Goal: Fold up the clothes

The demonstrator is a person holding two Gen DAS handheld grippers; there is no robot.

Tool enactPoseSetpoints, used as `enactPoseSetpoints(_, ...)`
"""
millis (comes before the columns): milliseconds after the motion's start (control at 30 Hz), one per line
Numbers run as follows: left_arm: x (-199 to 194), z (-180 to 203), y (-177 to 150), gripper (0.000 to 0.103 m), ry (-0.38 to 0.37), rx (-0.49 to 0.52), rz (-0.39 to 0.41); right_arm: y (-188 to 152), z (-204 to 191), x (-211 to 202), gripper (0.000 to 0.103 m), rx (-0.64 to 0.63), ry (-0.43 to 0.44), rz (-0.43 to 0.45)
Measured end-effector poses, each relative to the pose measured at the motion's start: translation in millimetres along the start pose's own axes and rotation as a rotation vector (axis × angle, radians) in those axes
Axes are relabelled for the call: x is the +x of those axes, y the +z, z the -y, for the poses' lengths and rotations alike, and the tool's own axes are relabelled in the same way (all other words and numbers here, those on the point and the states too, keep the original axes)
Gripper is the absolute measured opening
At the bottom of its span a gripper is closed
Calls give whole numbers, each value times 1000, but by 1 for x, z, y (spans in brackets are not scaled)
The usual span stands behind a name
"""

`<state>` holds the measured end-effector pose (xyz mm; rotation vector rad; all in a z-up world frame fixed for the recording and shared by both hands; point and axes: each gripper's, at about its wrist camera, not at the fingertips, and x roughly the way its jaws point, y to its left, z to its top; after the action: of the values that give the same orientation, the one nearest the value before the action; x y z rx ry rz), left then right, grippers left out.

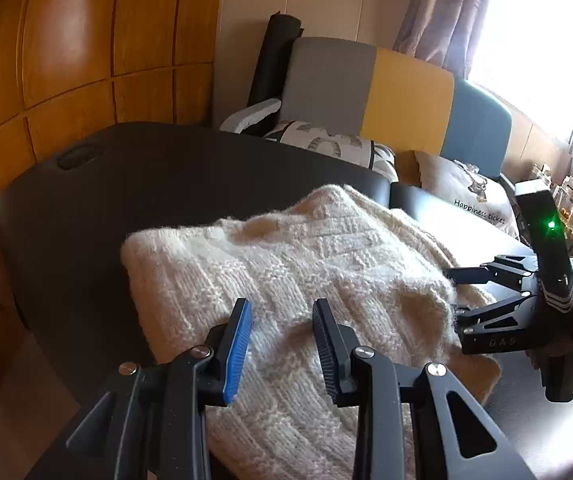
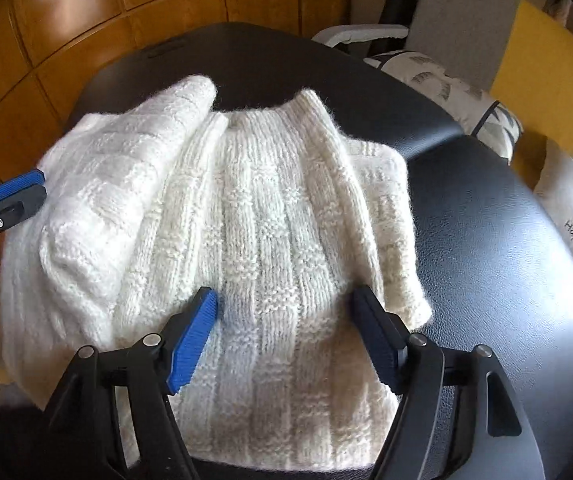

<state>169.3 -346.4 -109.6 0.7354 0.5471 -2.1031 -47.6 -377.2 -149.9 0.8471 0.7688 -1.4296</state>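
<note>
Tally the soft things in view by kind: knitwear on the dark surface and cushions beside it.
Cream knitted sweater: 1
Printed cushions: 2, a leaf-patterned cushion and a lettered beige cushion
Total: 3

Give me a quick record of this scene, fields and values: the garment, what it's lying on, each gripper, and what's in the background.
garment: cream knit sweater, partly folded, one side turned over the body
surface: black padded table
left gripper: open, over the sweater's edge, nothing pinched
right gripper: open wide, astride the knit, not clamping it
background: wood-panelled wall, printed cushions, curtained window
</note>
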Motion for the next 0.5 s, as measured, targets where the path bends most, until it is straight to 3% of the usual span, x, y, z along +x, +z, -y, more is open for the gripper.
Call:
enactPoseSetpoints(100, -1, -7, 0, 32, -23, -15, -4, 5, -1, 4, 89, 30, 35, -7)
enactPoseSetpoints(300, -6, -18, 9, 32, -23, -78, 10, 7, -2, -4, 90, -23, 38, -59)
enactPoseSetpoints(500, -1, -21, 20, 32, 4, -125, 3, 53, 9, -34, 89, -70, 114, 83)
